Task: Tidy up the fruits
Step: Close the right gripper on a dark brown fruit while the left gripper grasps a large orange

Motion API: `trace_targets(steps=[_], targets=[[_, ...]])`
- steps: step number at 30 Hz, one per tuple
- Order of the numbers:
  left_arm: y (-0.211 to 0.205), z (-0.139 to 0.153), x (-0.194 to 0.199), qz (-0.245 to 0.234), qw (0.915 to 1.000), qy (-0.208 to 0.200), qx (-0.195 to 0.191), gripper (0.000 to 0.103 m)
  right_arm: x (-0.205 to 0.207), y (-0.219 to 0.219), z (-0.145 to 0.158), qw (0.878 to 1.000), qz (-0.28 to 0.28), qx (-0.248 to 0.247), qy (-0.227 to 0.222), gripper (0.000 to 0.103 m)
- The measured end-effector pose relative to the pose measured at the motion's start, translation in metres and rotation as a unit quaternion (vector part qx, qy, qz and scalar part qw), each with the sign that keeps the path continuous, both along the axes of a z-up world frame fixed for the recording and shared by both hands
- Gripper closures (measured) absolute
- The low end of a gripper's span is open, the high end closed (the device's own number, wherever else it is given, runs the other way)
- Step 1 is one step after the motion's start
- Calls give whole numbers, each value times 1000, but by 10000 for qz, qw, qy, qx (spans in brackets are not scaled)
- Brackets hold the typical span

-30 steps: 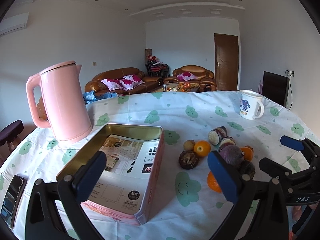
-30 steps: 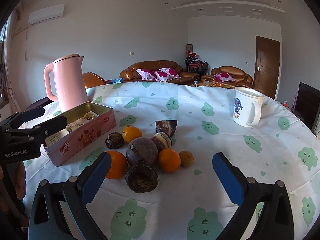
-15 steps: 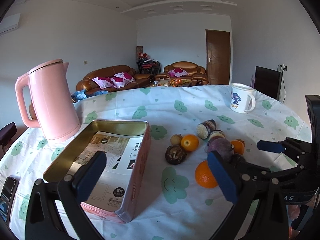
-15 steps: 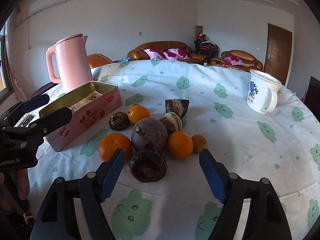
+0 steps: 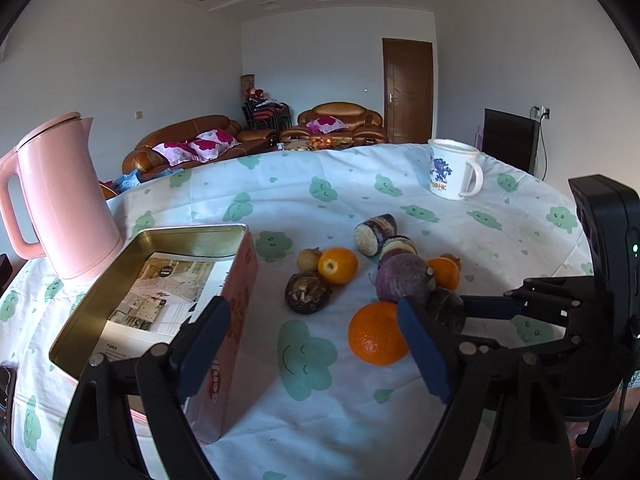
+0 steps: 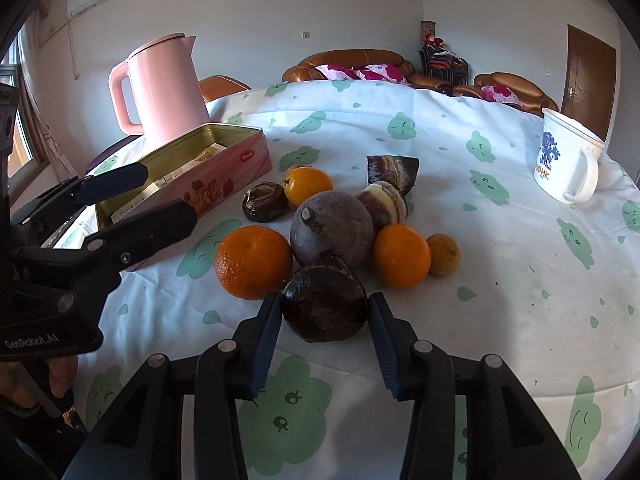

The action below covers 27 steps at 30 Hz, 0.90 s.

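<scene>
A dark brown round fruit [image 6: 324,307] is seen at the near edge of the fruit pile, on the tabletop [image 6: 500,280] with its white cloth printed with green clouds. The right hand-held gripper [image 6: 325,336] is set around this fruit, one blue pad on each side; whether the pads already press on it cannot be told. Just behind it a purple beet-like root [image 6: 332,234] is lying, with a large orange [image 6: 253,262] at its left and a smaller orange [image 6: 402,255] at its right. A small yellow-brown fruit [image 6: 442,255] is touching the smaller orange. Farther away a third orange [image 6: 307,185] and another dark fruit [image 6: 265,202] are placed. The left hand-held gripper [image 5: 310,350] is held wide open and holds nothing, near the open pink tin box [image 5: 152,272]. A pink kettle [image 6: 164,92] stands behind the box, and a white mug [image 6: 568,164] stands far right.
</scene>
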<state>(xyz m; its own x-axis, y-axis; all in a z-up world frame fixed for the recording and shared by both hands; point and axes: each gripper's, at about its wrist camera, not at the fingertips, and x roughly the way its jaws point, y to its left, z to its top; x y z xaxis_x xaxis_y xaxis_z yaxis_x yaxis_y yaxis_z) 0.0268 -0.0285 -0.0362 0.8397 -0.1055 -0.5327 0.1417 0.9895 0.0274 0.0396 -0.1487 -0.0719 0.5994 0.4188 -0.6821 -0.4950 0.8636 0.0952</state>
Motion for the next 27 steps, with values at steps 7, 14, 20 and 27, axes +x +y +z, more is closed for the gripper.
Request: trace_targets(steps=[7, 14, 20, 27], targets=[[-14, -4, 8, -241, 9994, 194, 157, 18, -4, -15, 5, 9989, -377, 119, -236, 57], [-28, -13, 24, -588, 9960, 658, 134, 25, -2, -29, 7, 9980, -523, 221, -291, 57], [-28, -22, 35, -753, 9916, 1052, -66, 31, -3, -35, 7, 9972, -564, 383, -304, 57], [-41, -31, 41, -924, 9867, 1323, 190, 43, -2, -41, 7, 9959, -692, 488, -312, 57]])
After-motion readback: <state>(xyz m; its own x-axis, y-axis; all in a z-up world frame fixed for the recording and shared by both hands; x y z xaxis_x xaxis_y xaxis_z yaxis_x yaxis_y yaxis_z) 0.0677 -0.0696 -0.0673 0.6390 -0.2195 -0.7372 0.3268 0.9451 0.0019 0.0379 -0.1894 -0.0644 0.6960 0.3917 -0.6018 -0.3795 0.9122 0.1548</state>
